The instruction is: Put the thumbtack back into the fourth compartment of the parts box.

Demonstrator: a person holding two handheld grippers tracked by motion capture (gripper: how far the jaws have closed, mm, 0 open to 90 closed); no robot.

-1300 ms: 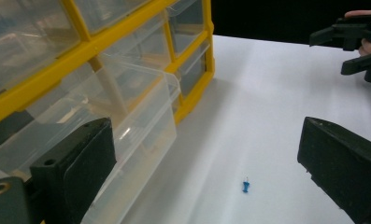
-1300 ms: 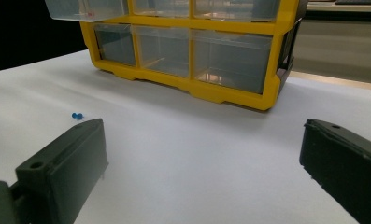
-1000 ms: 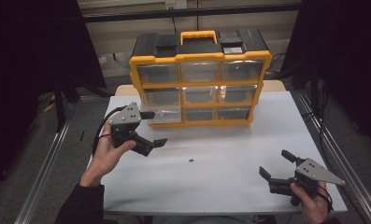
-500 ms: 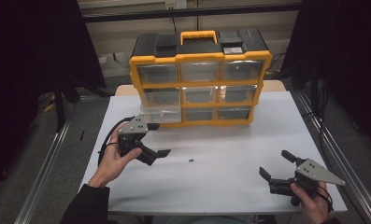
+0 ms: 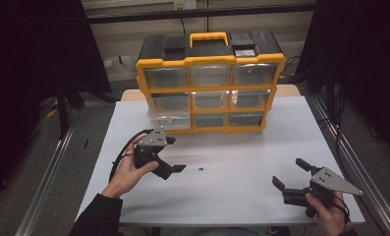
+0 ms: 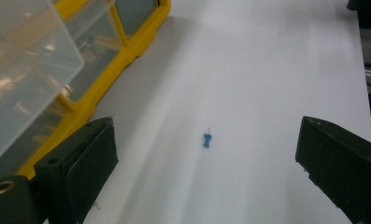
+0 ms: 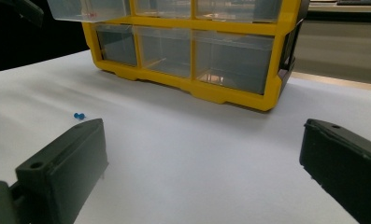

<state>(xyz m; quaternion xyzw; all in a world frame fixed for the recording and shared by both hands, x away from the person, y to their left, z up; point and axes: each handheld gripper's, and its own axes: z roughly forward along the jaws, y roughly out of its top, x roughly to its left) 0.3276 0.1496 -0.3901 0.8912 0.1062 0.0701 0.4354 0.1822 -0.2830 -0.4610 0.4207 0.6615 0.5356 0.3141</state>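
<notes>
A tiny blue pushpin (image 5: 201, 169) lies on the white table top (image 5: 241, 162), in front of a yellow organizer (image 5: 209, 83) with clear drawers. My left gripper (image 5: 175, 155) is open just left of the pin and above the table. In the left gripper view the pin (image 6: 206, 139) lies ahead between the two spread jaws, with the organizer's base (image 6: 103, 79) at the left. At the near right my right gripper (image 5: 288, 172) is open and holds nothing. Its view shows the pin (image 7: 79, 115) far off at the left and the organizer (image 7: 192, 51) ahead.
One clear drawer (image 5: 170, 119) in the organizer's left column sticks out toward me, close behind the left gripper. It appears again as the drawer (image 6: 24, 70) and the drawer (image 7: 87, 9) in the gripper views. Metal rails (image 5: 349, 162) run along both table sides.
My left gripper has moved toward me and to the right, closer to the pushpin. The right gripper has stayed still.
</notes>
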